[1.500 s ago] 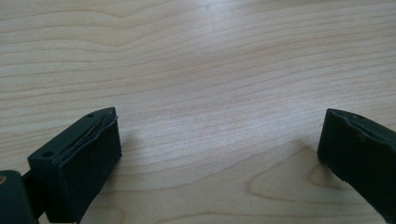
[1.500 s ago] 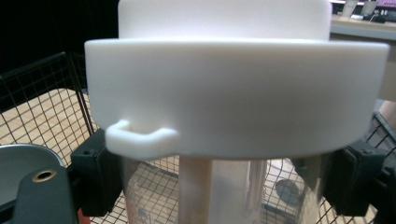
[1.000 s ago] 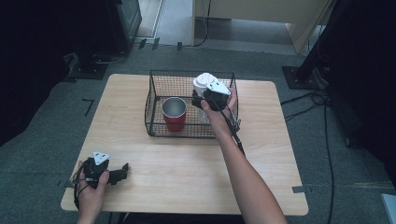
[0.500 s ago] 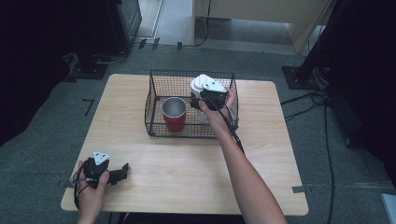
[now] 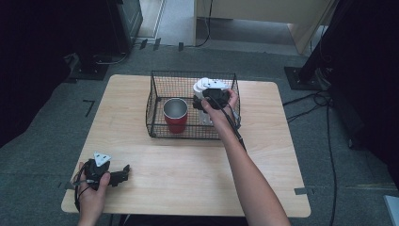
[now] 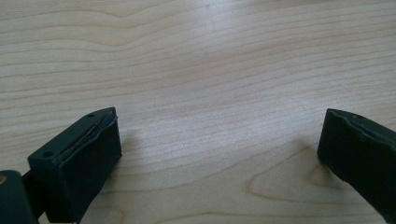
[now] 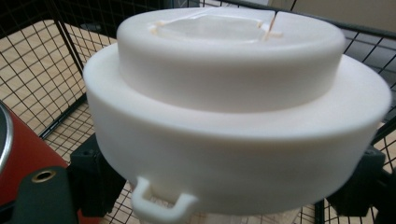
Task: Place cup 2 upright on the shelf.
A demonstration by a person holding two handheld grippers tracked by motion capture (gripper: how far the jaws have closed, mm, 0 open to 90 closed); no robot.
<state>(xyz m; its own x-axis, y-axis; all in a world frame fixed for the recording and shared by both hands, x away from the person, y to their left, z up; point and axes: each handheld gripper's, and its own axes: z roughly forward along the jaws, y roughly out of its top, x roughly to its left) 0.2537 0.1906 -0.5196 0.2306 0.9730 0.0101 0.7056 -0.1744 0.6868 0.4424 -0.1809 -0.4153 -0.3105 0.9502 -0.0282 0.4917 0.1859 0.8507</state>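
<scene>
R gripper pinches white lidded cup inside wire basket, beside red cup; prob. keep it level w/ steady squeeze, clear of mesh; L gripper spread, idle on worktop.

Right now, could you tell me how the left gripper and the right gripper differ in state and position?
The left gripper is open with nothing between its jaws; the right gripper is closed around a white lidded container. The left rests low on the wooden table; the right is raised inside the wire basket. Each is hand-held.
</scene>
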